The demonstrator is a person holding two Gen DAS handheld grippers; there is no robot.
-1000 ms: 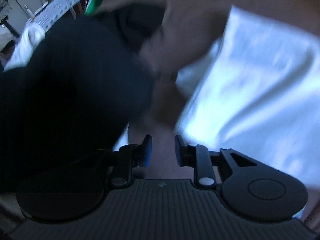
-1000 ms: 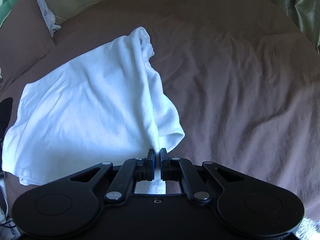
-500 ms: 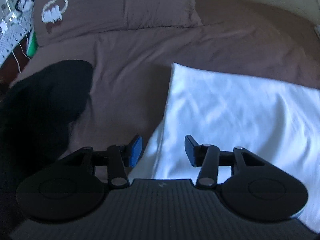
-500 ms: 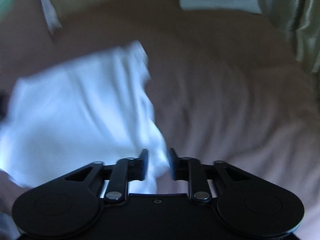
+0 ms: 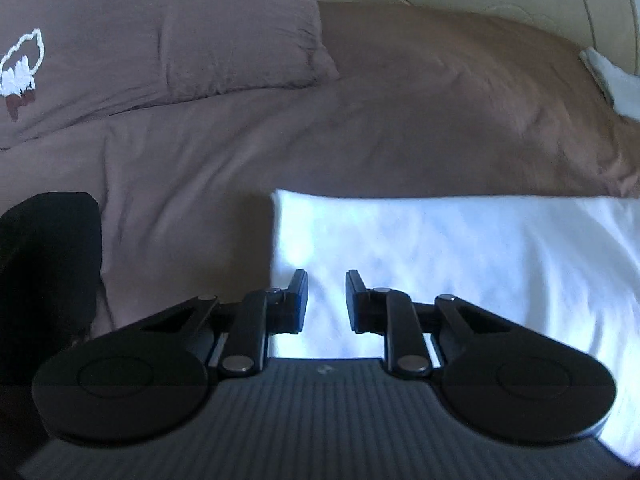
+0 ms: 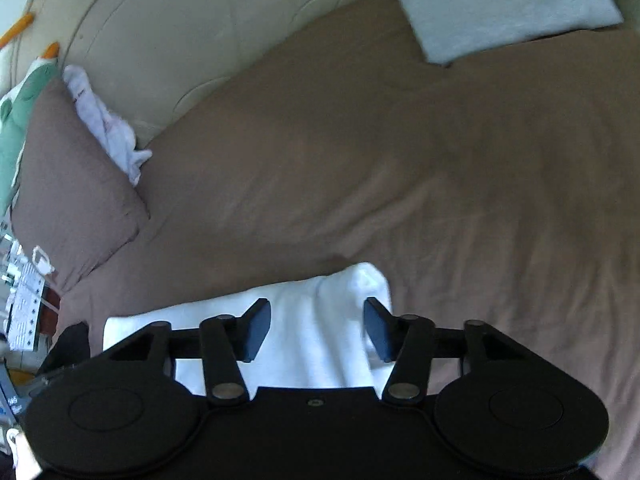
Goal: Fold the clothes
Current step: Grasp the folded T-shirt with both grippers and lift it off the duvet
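Note:
A white garment (image 5: 460,256) lies flat on the brown bedspread (image 5: 320,140), its left edge straight. My left gripper (image 5: 326,300) hovers open over the garment's near left part, with nothing between its fingers. In the right wrist view the same white garment (image 6: 316,328) lies below my right gripper (image 6: 317,330), which stands wide open above its right end and holds nothing. A dark garment (image 5: 44,280) lies at the left edge of the left wrist view.
A brown pillow (image 5: 160,32) with a white embroidered shape lies at the head of the bed. A folded pale towel (image 6: 504,8) rests at the far side. A crumpled white cloth (image 6: 104,120) sits beside another brown pillow (image 6: 72,184). A cream padded headboard (image 6: 180,40) curves behind.
My right gripper has opened and let go of the white garment, which now lies flat. My left gripper has swung from the dark garment to over the white one.

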